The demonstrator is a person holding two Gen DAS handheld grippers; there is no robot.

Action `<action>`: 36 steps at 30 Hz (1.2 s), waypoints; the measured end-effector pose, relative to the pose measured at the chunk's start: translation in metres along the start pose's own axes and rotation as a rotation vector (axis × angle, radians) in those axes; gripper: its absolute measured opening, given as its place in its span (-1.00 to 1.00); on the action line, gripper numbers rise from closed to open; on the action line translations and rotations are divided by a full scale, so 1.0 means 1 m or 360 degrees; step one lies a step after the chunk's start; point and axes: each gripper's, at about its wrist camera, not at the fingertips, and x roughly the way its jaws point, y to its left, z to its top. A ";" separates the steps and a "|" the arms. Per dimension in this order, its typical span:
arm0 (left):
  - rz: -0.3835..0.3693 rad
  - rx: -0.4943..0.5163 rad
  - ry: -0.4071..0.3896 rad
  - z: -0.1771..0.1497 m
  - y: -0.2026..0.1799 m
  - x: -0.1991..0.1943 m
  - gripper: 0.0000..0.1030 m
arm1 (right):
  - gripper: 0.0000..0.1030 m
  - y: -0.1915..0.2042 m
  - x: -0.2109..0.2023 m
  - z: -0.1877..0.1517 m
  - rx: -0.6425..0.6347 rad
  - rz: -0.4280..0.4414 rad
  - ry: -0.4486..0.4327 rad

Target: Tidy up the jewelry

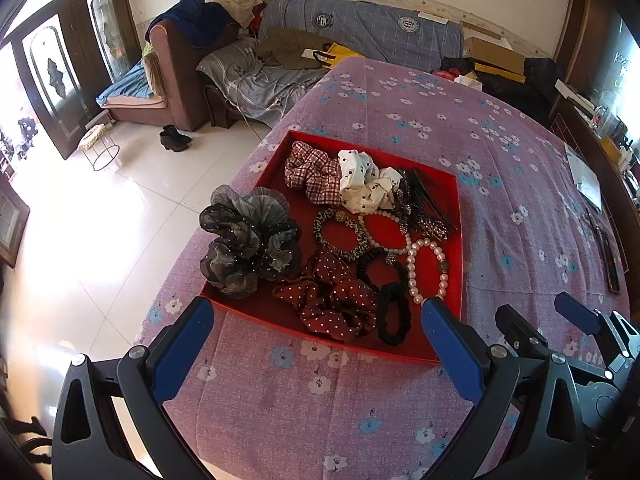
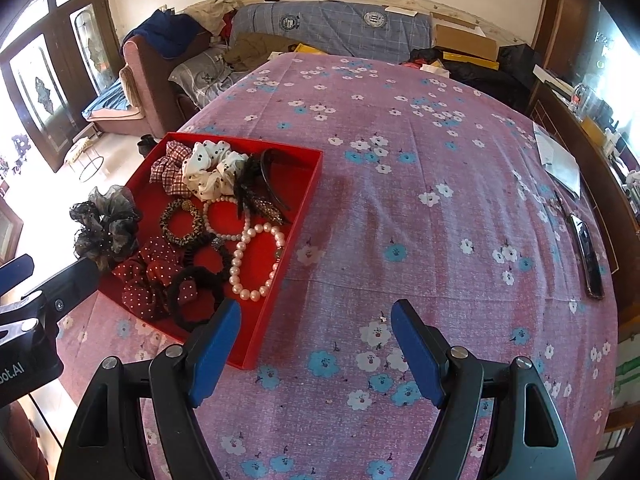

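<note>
A red tray on the floral cloth holds scrunchies, hair ties and bracelets: a grey gauze scrunchie on its left rim, a red dotted scrunchie, a plaid one, a white dotted one, a pearl bracelet, a black hair tie and a beaded clip. My left gripper is open and empty just before the tray's near edge. My right gripper is open and empty over the cloth, right of the tray.
The table wears a pink floral cloth. A phone and papers lie near its right edge. A cluttered sofa stands behind, with white tiled floor to the left.
</note>
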 end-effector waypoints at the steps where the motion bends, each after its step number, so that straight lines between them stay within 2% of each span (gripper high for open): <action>1: -0.0001 -0.0002 0.0004 0.000 0.000 0.001 1.00 | 0.58 0.000 0.000 0.000 0.0001 -0.0003 0.0001; 19: -0.0016 -0.0044 0.0029 -0.001 0.013 0.010 1.00 | 0.58 0.012 0.001 -0.002 -0.0034 -0.0020 0.0014; 36: 0.0048 -0.0077 0.0058 -0.009 0.008 0.008 1.00 | 0.58 0.006 0.006 -0.008 -0.0047 0.0048 0.0060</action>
